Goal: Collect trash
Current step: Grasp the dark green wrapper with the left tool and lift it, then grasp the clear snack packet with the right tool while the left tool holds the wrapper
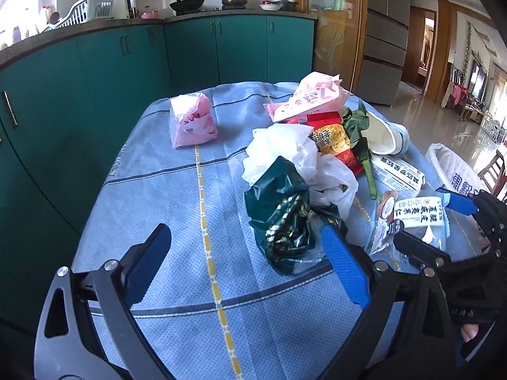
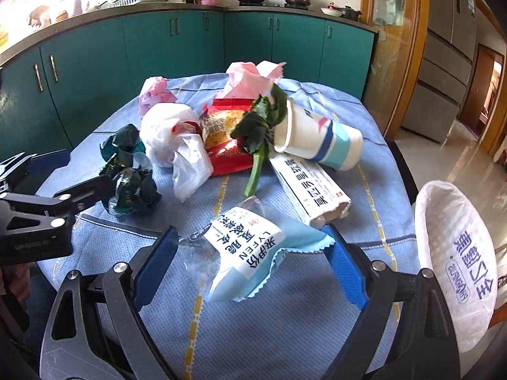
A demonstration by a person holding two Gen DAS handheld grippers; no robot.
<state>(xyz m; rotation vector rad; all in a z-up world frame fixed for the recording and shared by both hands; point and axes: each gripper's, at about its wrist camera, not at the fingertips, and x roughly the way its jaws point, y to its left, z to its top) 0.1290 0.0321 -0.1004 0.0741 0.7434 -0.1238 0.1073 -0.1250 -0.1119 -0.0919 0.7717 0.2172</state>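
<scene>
Trash lies piled on a table with a blue cloth (image 1: 177, 209). A crumpled dark green wrapper (image 1: 279, 218) sits just ahead of my open left gripper (image 1: 244, 247), near its right finger. A light blue and white snack wrapper (image 2: 250, 250) lies between the fingers of my open right gripper (image 2: 250, 247); it also shows in the left wrist view (image 1: 415, 218). Behind are a white plastic bag (image 2: 171, 139), a red snack packet (image 2: 221, 139), a green leaf stalk (image 2: 259, 126), a tipped paper cup (image 2: 320, 139), a long white packet (image 2: 310, 186), pink paper (image 2: 253, 76) and a pink bag (image 1: 193, 120).
A bin lined with a white printed bag (image 2: 456, 253) stands off the table's right edge. Teal kitchen cabinets (image 1: 95, 72) run along the left and back. A fridge (image 1: 386, 34) and tiled floor lie at the right.
</scene>
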